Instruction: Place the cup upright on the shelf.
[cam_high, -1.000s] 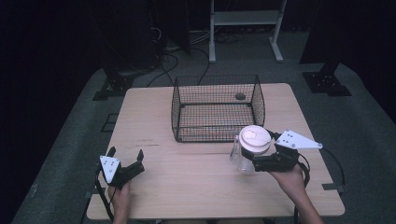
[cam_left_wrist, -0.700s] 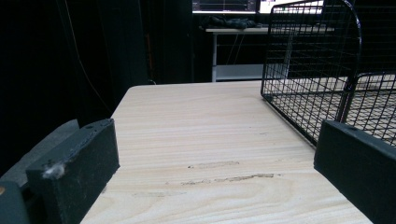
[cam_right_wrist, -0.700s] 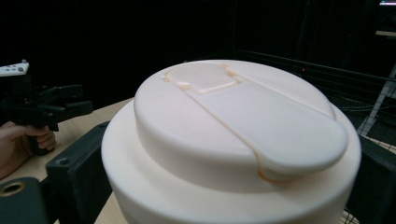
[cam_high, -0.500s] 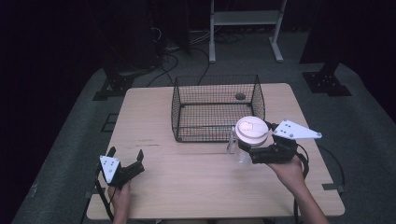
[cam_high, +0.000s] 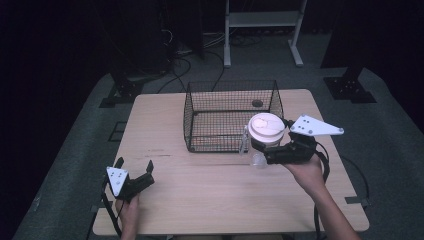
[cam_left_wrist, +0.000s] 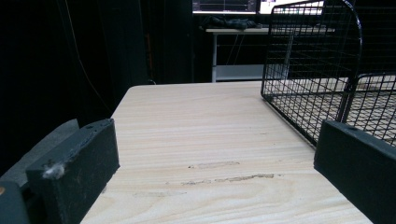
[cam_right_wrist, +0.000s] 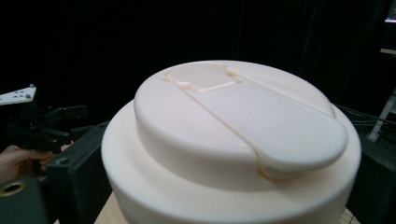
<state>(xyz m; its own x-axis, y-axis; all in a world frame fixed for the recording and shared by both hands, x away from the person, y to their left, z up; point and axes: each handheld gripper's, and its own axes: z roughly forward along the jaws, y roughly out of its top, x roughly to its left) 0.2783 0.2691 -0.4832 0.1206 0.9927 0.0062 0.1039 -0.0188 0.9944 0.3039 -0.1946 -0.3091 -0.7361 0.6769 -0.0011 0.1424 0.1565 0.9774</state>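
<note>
Holding a clear cup (cam_high: 260, 150) with a white lid (cam_high: 266, 126), the right gripper (cam_high: 267, 150) sits over the table's right half, just in front of the wire basket's (cam_high: 232, 116) near right corner; jaws closed on the cup body, lid rising above them. In the high view the cup's lid overlaps the basket's front right rim, whether it touches the wire cannot be told. Right gripper view: lid (cam_right_wrist: 233, 140) close up, flat flip tab across the top, one black jaw beside it at lower left, the other at the right edge. Basket is black mesh, open top, standing at the table's (cam_high: 200, 200) back centre, a small dark round thing (cam_high: 257, 103) on its floor near the back right. Left gripper (cam_high: 134, 170) is low at the front left corner of the table, near the left and front edges, well apart from the basket; jaws spread wide, nothing between them. Left gripper view: both jaws flank bare wood (cam_left_wrist: 210, 140), basket corner (cam_left_wrist: 317, 79) ahead on the right. Open tabletop runs between the two grippers and along the basket's left side. Dark floor with cables behind the far edge, a white stand (cam_high: 262, 20) beyond.
</note>
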